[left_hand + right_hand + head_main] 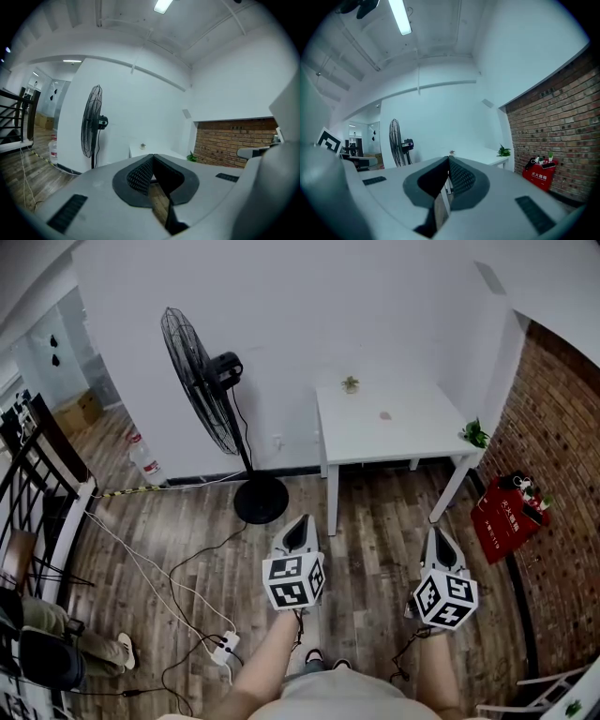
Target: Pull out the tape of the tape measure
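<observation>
No tape measure can be made out for certain. A small pinkish thing (385, 415) lies on the white table (412, 437), too small to identify. My left gripper (299, 524) is held over the wooden floor in front of the table, jaws closed tip to tip with nothing between them (152, 156). My right gripper (438, 533) hangs level with it, to the right, also shut and empty (448, 159). Both point towards the table, well short of it.
A black standing fan (208, 390) stands left of the table, its round base (261, 499) on the floor. A tiny potted plant (350, 383) sits at the table's back edge. Red box (506, 512) by the brick wall. Cables and a power strip (225, 647) lie lower left.
</observation>
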